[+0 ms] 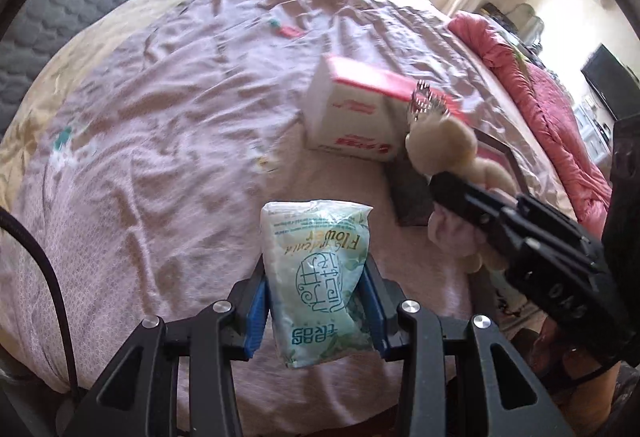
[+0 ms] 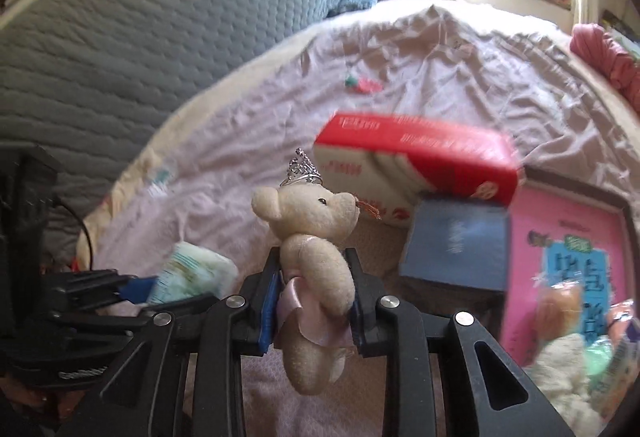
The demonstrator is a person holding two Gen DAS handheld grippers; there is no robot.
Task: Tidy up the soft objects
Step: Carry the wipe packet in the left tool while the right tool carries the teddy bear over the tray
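**Both tongs loaded above the bed**

While the pink bedsheet (image 1: 168, 125) lies rumpled below, both grippers are carrying a catch. Left gripper (image 1: 316, 301): its blue pads are clamped on a pale green tissue pack (image 1: 316, 277), gripped around the lower half, the top of the pack sticking out ahead of the fingers and clear of the sheet. Right gripper (image 2: 314, 301): jaws pressed together on a small cream teddy bear (image 2: 312, 249), squeezed at the waist over its pink satin skirt, head up with a little silver crown (image 2: 302, 167) on top, legs dangling beneath the pads.

From the left wrist view the bear shows off to the right, held in the other tool, just in front of a red-and-white box (image 1: 352, 113) that rests on the bed. Beside that box sits a blue box (image 2: 456, 245), touching it, and to the right a pink-covered book (image 2: 568, 249). Farther up the sheet lies a small red-and-green item (image 2: 362, 85), too blurred to name. A grey quilted headboard (image 2: 140, 57) backs the scene, and a pink duvet (image 1: 548, 113) is bunched along the far edge.
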